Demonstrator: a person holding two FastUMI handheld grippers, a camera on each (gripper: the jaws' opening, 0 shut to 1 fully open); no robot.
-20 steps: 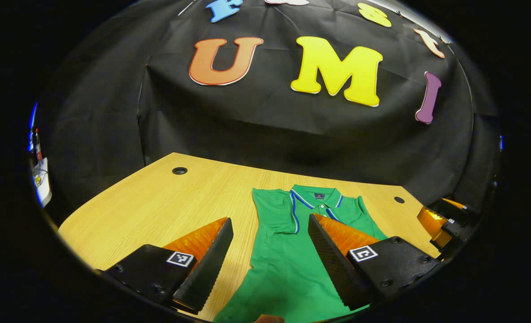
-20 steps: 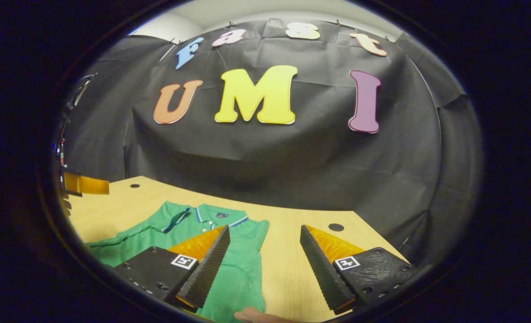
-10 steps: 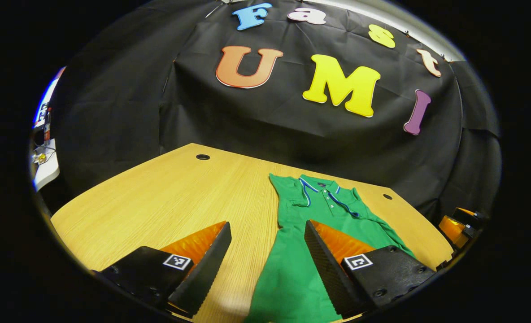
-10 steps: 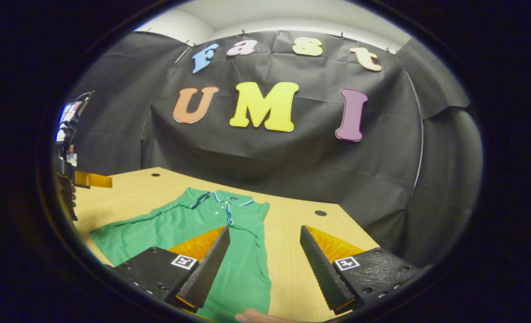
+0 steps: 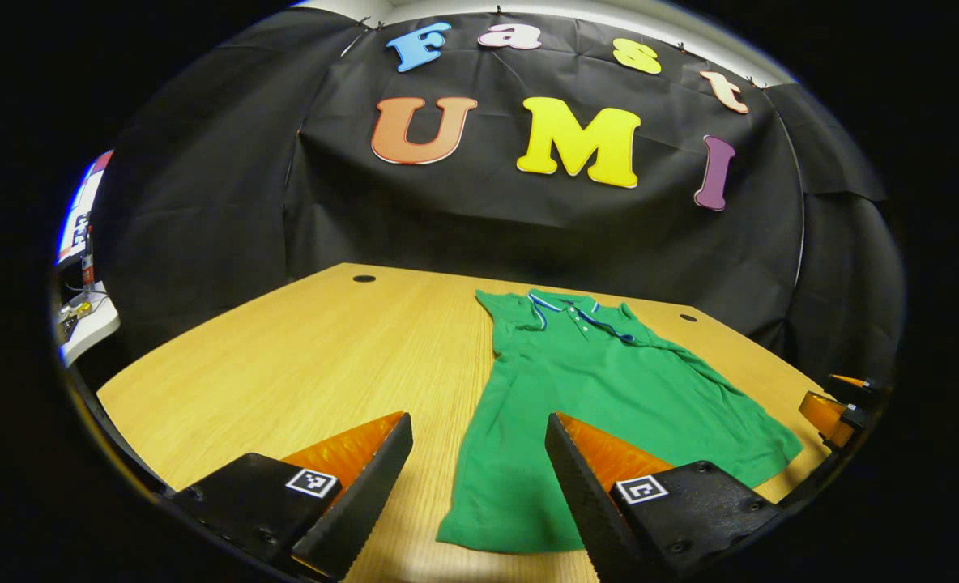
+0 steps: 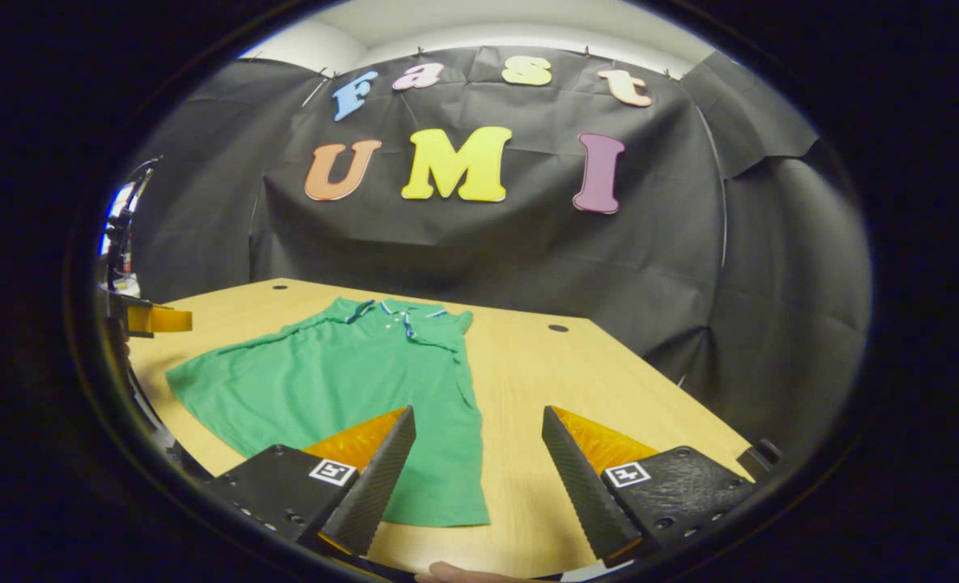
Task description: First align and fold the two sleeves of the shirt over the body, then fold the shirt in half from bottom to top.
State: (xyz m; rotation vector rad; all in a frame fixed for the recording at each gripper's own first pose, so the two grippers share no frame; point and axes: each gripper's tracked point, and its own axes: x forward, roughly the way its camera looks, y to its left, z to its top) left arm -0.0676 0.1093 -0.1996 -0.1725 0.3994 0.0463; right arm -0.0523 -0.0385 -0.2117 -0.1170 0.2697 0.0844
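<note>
Both grippers, left (image 5: 475, 478) and right (image 6: 475, 474), hover wide open and empty over the shirt (image 5: 601, 389), soft, light, floppy cloth on the table (image 5: 301, 364), best pinched at its hem corners.

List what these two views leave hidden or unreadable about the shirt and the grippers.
- Shirt, left gripper view: part of the hem sits behind the left hand-held gripper.
- Shirt, right gripper view: the near hem corner is covered by the right hand-held gripper.
- Sleeves: green on green, so their folded edges blur into the body.
- Collar label: too small to read.
- The other gripper at each view's edge is cut off.
</note>
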